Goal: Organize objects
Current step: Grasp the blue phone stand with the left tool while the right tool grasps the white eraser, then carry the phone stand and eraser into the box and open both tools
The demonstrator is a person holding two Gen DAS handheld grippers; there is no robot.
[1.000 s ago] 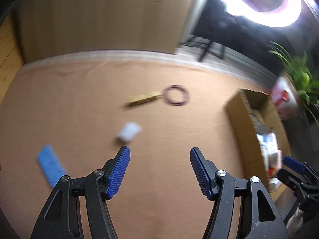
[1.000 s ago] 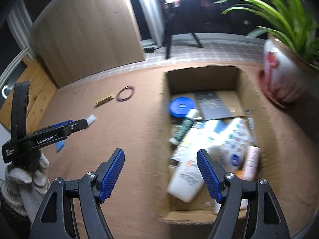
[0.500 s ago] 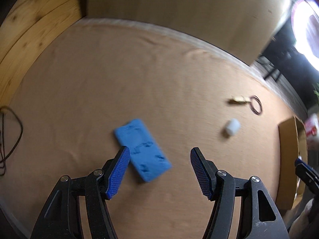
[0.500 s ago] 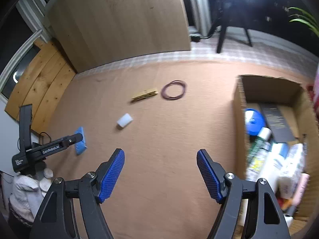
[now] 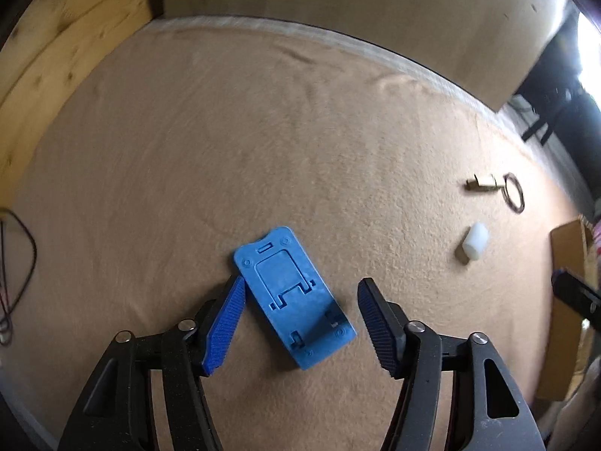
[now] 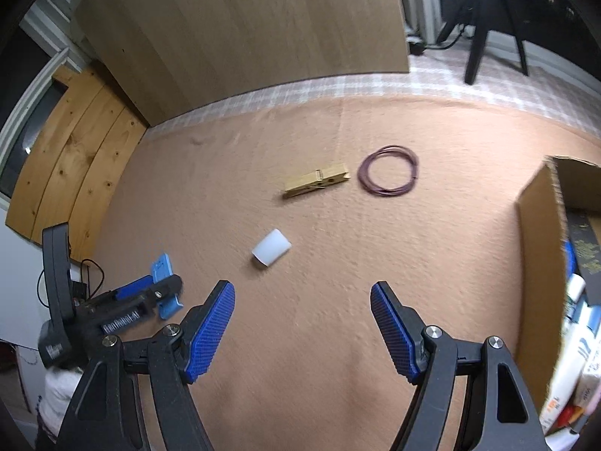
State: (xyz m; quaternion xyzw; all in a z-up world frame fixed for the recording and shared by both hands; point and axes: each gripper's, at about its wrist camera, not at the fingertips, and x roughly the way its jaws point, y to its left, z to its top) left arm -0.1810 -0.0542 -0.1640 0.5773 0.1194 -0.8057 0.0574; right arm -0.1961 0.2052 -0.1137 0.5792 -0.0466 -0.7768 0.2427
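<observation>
Blue phone stand (image 5: pixel 294 302) between closing left tongs (image 5: pixel 300 326), unpinched | white cap (image 6: pixel 271 248), clothespin (image 6: pixel 317 184), wire ring (image 6: pixel 388 171) farther | right tongs (image 6: pixel 302 332) wide, empty | box (image 6: pixel 541 263) right

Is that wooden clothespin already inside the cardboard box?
No, the clothespin lies on the tan cloth beside a wire ring, outside the cardboard box.

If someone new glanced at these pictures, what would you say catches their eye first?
Probably the flat blue plastic phone stand lying on the tan carpet, framed by the left gripper, whose jaws are closing around it without touching yet. Next, the small white plastic cap, wooden clothespin and coiled purple wire ring scattered ahead of the open right gripper.
</observation>
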